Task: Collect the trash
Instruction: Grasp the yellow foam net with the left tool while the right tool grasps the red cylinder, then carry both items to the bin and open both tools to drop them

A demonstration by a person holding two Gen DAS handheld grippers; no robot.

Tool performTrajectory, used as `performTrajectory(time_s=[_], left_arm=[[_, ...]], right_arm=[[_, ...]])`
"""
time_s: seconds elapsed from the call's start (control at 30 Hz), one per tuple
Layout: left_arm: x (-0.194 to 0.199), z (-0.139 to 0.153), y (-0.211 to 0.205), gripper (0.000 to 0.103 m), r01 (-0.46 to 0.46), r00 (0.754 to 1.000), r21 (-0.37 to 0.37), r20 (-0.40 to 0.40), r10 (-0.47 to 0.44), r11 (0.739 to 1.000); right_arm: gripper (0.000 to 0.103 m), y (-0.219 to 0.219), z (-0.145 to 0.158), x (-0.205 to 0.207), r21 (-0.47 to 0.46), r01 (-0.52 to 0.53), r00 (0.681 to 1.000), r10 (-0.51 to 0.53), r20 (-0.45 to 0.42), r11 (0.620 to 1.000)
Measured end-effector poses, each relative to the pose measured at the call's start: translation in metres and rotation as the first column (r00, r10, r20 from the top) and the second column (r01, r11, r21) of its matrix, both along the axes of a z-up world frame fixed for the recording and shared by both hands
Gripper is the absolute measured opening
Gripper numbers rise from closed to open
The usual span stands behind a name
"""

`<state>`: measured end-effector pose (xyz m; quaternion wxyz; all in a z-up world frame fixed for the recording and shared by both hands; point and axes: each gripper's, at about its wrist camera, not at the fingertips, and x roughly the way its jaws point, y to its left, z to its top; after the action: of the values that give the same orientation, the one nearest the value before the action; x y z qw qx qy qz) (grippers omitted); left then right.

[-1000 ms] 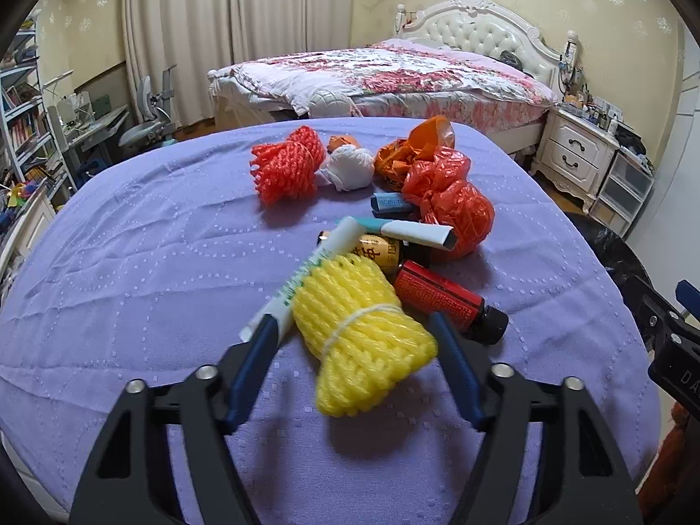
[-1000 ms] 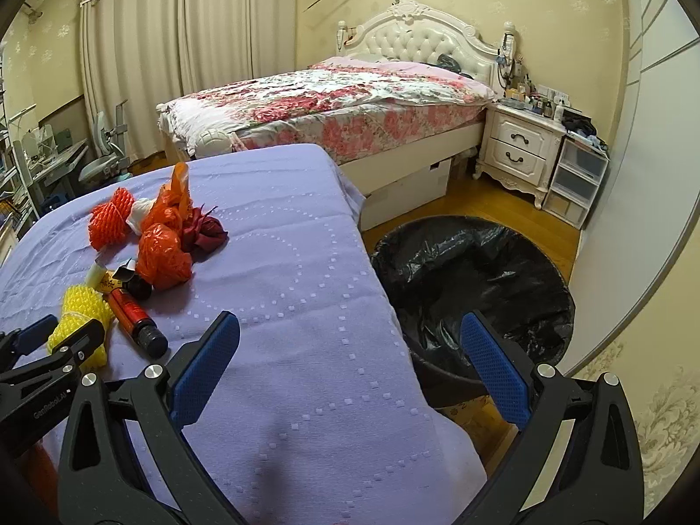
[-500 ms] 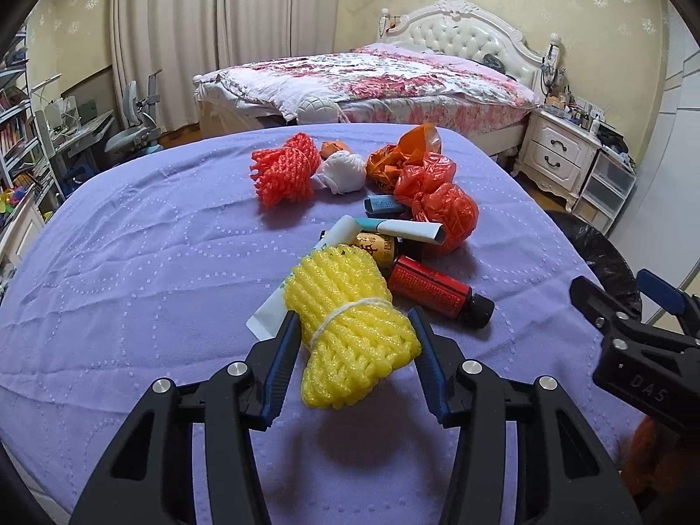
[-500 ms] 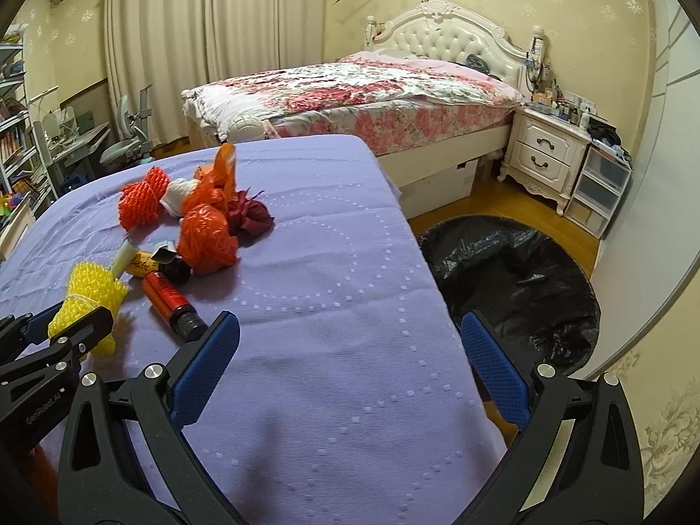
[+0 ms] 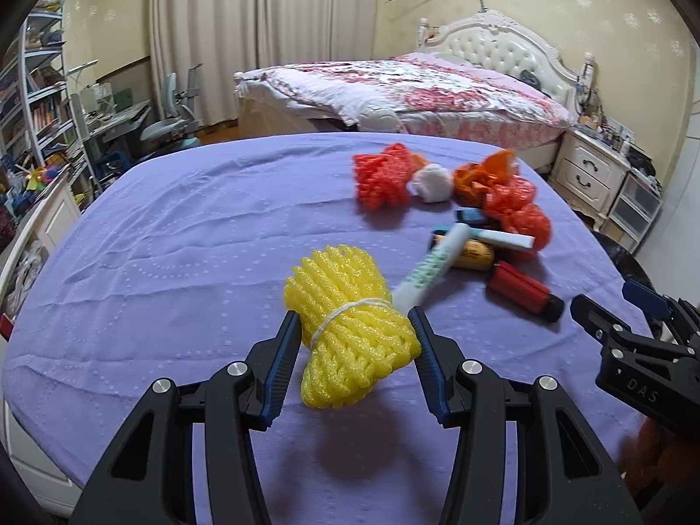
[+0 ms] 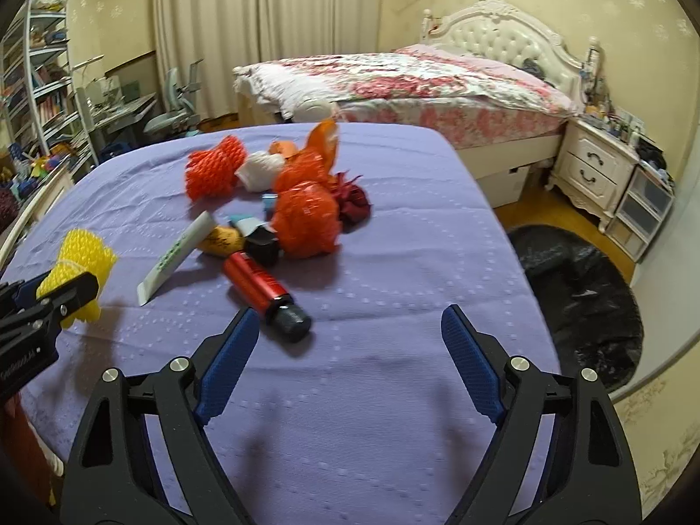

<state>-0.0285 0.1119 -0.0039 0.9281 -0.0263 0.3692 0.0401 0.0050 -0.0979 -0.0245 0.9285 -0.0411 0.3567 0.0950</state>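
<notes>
A: Left tool [image 5: 356, 323] first: its blue pads are clamped on the yellow foam net [image 5: 350, 323], one on each flank, and the bundle looks raised off the purple-covered bench [image 5: 175, 240], its shadow lying on the cloth below it.

B: And the right tool [image 6: 345, 334]?

A: Its jaws have just been closing in but stand apart, nothing between them, only bare cloth under the gap. The red bottle [image 6: 262, 291] with its black cap lies just beside the left pad, at about ten o'clock from that gap.

B: Farther out?

A: From the left wrist view, a white tube [image 5: 431, 267] with green print runs off toward one o'clock from the net, then a brown bottle [image 5: 472, 253] past it. Beyond those sits the heap: the orange plastic bags [image 5: 516, 201], a white wad [image 5: 431, 181], and an orange foam net [image 5: 385, 175] at twelve.

B: Where's the bin?

A: The black-lined trash bin [image 6: 582, 280] is on the floor off the bench's right edge, at two o'clock in the right wrist view. A bed [image 6: 415, 83] stands at the back.
</notes>
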Motion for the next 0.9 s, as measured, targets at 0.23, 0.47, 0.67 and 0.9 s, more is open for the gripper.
performTrajectory(time_s=[0.23,0.47,0.67,0.9], left_arm=[[0.005,-0.008,0.032,0.05,-0.068,0.998,-0.004,-0.019,0.068,0.998],[0.004,-0.015,0.048,0.05,-0.089,0.995,-0.013,-0.038,0.089,0.996],[0.002,-0.015,0.052,0.05,-0.09,0.995,-0.031,-0.037,0.088,0.996],[-0.001,-0.011,0.048,0.05,-0.07,0.997,-0.042,-0.027,0.069,0.997]], right_arm=[[0.066,0.028,-0.005,0.012,-0.011,-0.084,0.996,0.084,-0.041,0.996],[0.051,0.048,-0.013,0.025,-0.015,-0.138,0.986,0.136,-0.098,0.99],[0.029,0.053,-0.017,0.024,-0.007,-0.169,0.977,0.167,-0.129,0.986],[0.028,0.049,-0.015,0.01,0.011,-0.177,0.976,0.177,-0.13,0.984]])
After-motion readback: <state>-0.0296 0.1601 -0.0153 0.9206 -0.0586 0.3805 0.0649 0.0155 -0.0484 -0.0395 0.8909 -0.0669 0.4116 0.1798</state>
